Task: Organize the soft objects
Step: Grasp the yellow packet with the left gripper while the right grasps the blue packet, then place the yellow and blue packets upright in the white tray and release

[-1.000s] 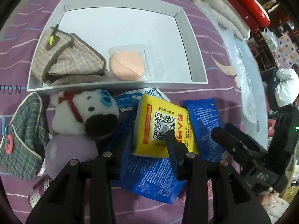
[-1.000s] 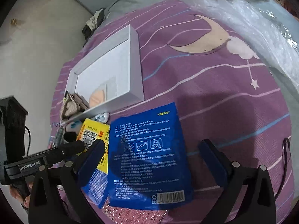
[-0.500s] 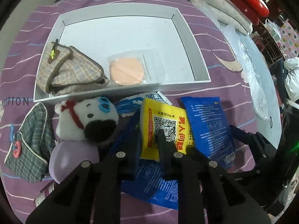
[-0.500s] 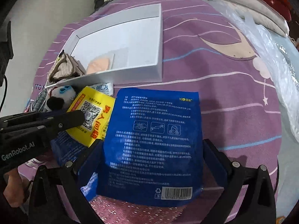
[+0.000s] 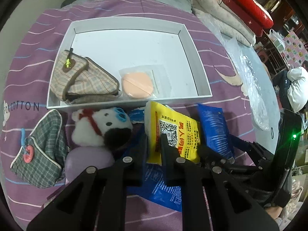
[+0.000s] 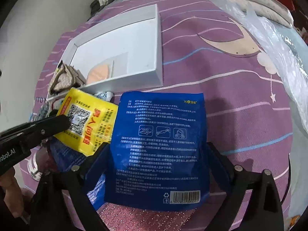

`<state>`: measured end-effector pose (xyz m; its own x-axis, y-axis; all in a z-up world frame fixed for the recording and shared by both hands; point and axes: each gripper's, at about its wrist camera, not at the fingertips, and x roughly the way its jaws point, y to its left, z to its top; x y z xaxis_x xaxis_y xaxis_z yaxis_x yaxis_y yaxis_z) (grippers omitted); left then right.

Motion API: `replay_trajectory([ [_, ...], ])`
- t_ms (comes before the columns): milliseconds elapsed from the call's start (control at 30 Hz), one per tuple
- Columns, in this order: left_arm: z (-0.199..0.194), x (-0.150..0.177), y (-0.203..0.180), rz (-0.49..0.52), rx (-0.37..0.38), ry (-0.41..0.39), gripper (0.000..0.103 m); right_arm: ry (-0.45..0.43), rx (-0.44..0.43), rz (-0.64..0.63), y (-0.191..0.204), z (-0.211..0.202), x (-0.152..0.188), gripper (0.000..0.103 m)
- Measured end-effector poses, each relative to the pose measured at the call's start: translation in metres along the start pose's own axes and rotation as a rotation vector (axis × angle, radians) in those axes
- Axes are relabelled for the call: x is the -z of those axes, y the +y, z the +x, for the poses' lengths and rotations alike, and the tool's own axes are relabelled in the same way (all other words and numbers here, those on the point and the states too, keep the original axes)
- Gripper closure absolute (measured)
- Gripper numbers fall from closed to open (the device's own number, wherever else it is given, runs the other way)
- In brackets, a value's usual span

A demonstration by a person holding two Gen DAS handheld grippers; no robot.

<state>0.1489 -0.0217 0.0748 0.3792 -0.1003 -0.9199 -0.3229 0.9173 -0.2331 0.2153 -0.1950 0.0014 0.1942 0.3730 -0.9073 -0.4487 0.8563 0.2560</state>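
Note:
My left gripper (image 5: 154,138) is closing, and its pads pinch the near edge of a yellow packet (image 5: 179,134) with a QR code. The packet's far end tilts up just in front of the white tray (image 5: 199,69). The right wrist view shows the same yellow packet (image 6: 92,123) held by a left finger (image 6: 57,123). My right gripper (image 6: 159,150) straddles a flat blue packet (image 6: 161,144) on the purple sheet. Its jaws are closing, one on each side edge, and the packet is still flat. The tray holds a beige plaid pouch (image 5: 80,80) and a peach puff (image 5: 137,85).
A white plush toy (image 5: 96,127), a green plaid pouch (image 5: 42,150) and a lilac round thing (image 5: 86,161) lie left of the tray's near wall. Another blue packet (image 5: 163,190) lies under the left gripper. Clear plastic wrap (image 5: 250,73) and piled bedding (image 5: 221,9) border the right.
The left jaws have narrowed onto the yellow packet and raised it slightly. The right gripper has moved over the blue packet, and its jaws have begun to narrow.

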Motion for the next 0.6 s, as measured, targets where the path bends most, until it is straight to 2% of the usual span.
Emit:
replay_trajectory([
  [33,-0.001,0.000,0.002,-0.006,0.003,-0.003,0.089,-0.005,0.000,0.013,-0.003,-0.002,0.000,0.018],
  [200,-0.007,-0.001,0.007,-0.026,0.021,-0.018,0.089,-0.026,-0.041,0.062,-0.015,-0.012,-0.001,0.024],
  [400,-0.016,-0.003,0.013,-0.048,0.071,-0.052,0.089,-0.068,-0.048,0.069,-0.015,-0.033,-0.002,0.024],
  [600,-0.027,-0.006,0.012,-0.052,0.138,-0.133,0.089,-0.126,-0.065,0.051,-0.003,-0.058,-0.008,0.024],
])
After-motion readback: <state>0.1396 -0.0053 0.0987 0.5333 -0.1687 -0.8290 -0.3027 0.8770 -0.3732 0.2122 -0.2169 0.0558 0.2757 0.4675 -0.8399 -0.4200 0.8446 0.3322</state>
